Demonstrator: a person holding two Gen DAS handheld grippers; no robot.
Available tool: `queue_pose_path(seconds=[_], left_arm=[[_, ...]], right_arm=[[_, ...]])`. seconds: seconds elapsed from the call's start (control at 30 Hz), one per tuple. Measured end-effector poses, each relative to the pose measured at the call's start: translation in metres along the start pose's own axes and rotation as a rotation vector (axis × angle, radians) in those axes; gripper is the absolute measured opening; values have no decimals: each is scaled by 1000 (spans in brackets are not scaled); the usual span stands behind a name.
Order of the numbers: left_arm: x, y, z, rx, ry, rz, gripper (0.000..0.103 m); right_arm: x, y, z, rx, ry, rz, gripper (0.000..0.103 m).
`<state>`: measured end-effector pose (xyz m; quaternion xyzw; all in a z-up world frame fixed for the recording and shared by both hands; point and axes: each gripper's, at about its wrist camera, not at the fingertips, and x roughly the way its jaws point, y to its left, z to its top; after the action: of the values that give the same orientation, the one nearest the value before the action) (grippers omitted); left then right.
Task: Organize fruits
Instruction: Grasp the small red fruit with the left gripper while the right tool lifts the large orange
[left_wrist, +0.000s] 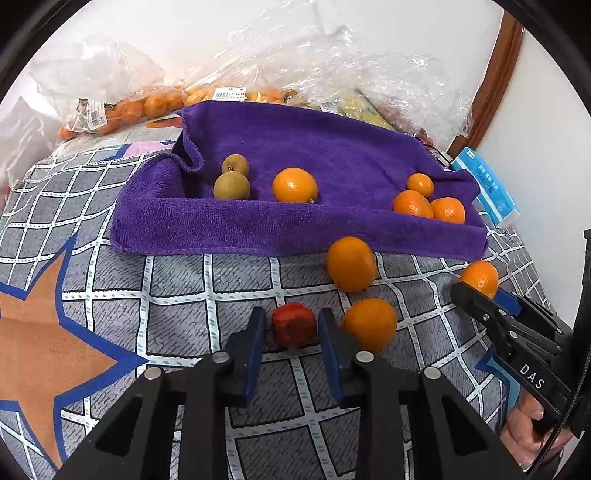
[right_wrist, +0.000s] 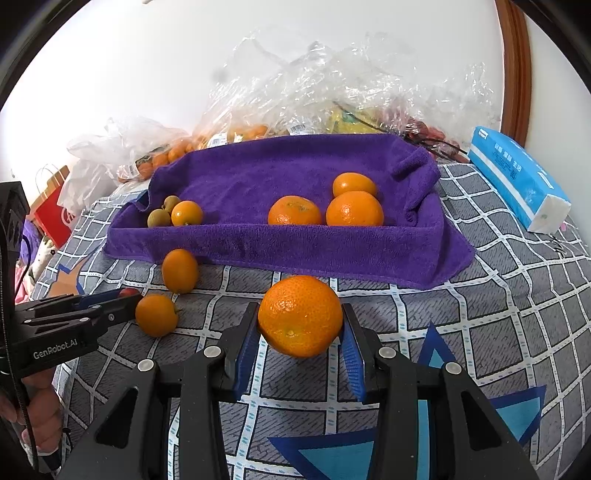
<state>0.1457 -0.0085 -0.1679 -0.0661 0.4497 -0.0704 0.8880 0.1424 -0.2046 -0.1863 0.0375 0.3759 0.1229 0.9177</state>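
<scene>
A small red strawberry (left_wrist: 294, 324) sits on the checked cloth between the blue pads of my left gripper (left_wrist: 291, 318), which is shut on it. My right gripper (right_wrist: 300, 325) is shut on a mandarin (right_wrist: 300, 315), held just in front of the purple towel-lined tray (right_wrist: 280, 247). Two loose mandarins (left_wrist: 351, 264) (left_wrist: 370, 324) lie on the cloth right of the strawberry. Inside the tray are two brownish-green fruits (left_wrist: 232, 185), one orange fruit (left_wrist: 294, 184) beside them, and three mandarins (left_wrist: 412, 204) at the right end.
Clear plastic bags (right_wrist: 314, 85) holding more fruit are piled behind the tray against the white wall. A blue tissue pack (right_wrist: 517, 177) lies to the tray's right. A red paper bag (right_wrist: 51, 210) stands off the left edge. A hand (right_wrist: 40, 413) grips the left tool.
</scene>
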Motion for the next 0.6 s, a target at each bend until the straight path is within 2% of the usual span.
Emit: queue_pose_path(seconds=[0.6], left_arm=[[-14, 11, 6, -56, -26, -15, 26]], right_arm=[[-13, 2, 9, -15, -23, -15, 42]])
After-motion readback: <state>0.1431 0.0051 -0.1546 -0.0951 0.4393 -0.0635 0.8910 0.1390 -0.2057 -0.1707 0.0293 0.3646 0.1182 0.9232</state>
